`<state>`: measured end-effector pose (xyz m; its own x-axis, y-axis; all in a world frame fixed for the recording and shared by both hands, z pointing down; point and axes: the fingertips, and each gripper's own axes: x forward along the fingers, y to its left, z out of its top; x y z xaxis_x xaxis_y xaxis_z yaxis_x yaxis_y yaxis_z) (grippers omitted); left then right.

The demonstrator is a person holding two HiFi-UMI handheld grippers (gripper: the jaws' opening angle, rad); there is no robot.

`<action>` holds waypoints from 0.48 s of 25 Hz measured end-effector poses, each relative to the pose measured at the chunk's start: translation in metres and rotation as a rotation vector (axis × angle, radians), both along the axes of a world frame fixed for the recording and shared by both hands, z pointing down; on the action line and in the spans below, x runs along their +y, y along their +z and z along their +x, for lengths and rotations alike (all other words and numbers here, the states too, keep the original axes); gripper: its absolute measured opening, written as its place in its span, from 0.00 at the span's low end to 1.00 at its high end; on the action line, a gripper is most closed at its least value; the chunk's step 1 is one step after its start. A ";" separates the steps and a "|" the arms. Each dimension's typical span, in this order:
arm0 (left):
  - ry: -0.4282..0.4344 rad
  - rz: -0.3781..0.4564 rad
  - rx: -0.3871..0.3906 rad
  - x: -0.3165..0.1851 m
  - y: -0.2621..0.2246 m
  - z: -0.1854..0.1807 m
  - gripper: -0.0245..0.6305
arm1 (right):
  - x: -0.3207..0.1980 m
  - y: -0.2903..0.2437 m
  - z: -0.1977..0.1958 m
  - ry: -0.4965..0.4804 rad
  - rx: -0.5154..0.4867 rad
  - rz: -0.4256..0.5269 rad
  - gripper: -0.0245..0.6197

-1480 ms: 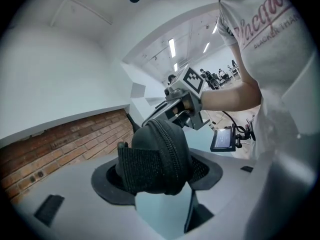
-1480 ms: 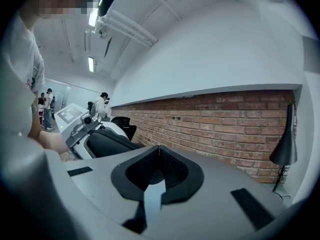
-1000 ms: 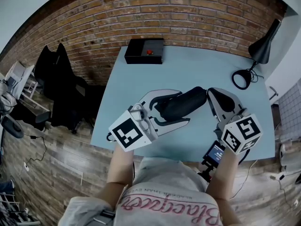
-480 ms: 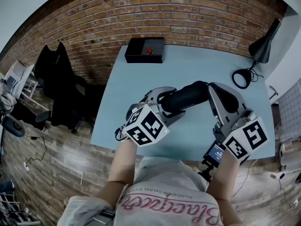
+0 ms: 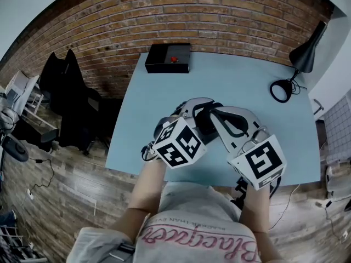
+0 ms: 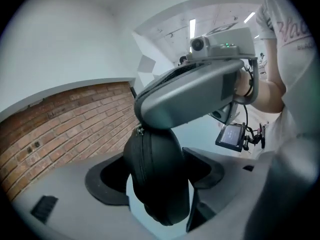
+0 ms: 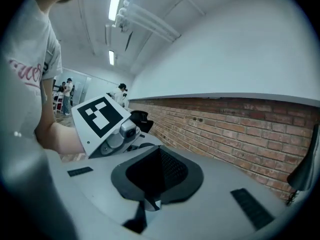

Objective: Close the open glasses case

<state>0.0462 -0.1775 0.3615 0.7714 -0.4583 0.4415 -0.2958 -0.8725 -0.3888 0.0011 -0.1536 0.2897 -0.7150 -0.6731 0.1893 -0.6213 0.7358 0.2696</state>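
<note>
The black glasses case [image 5: 204, 124] stands on end over the pale blue table [image 5: 236, 75], its two halves together along a zip seam. In the left gripper view the case [image 6: 159, 189] sits between the pads of my left gripper [image 6: 156, 176]. Those jaws are opening, with a strip of table showing at the left pad. My right gripper [image 5: 215, 114] reaches in from the right and lies over the case's upper end [image 6: 150, 134]. In the right gripper view a dark textured surface, the case [image 7: 161, 170], fills the narrow space between the pads of the right gripper [image 7: 157, 178].
A black box [image 5: 168, 59] with a red spot sits at the table's far edge. A black desk lamp [image 5: 304, 53] and its round base [image 5: 282, 92] stand at the far right. Dark chairs [image 5: 68, 95] stand on the wooden floor at the left, before a brick wall.
The right gripper has swung left, close to the left one. The case has gone from lying across the table to standing on end. The left gripper has dipped and its jaws have widened.
</note>
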 end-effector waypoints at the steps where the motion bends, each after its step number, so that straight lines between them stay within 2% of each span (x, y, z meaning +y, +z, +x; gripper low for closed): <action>1: -0.007 -0.005 -0.015 0.000 0.003 0.000 0.52 | 0.001 0.004 -0.003 -0.005 0.025 -0.006 0.07; 5: -0.029 -0.016 -0.032 -0.002 0.008 0.002 0.51 | 0.002 0.011 -0.008 -0.010 0.063 -0.013 0.07; 12: -0.016 0.010 0.072 -0.003 -0.006 -0.001 0.47 | -0.002 -0.008 0.008 0.040 -0.035 0.013 0.07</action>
<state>0.0451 -0.1800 0.3556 0.7934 -0.4753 0.3803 -0.3376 -0.8634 -0.3749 0.0089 -0.1551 0.2812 -0.6938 -0.7031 0.1558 -0.6591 0.7071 0.2560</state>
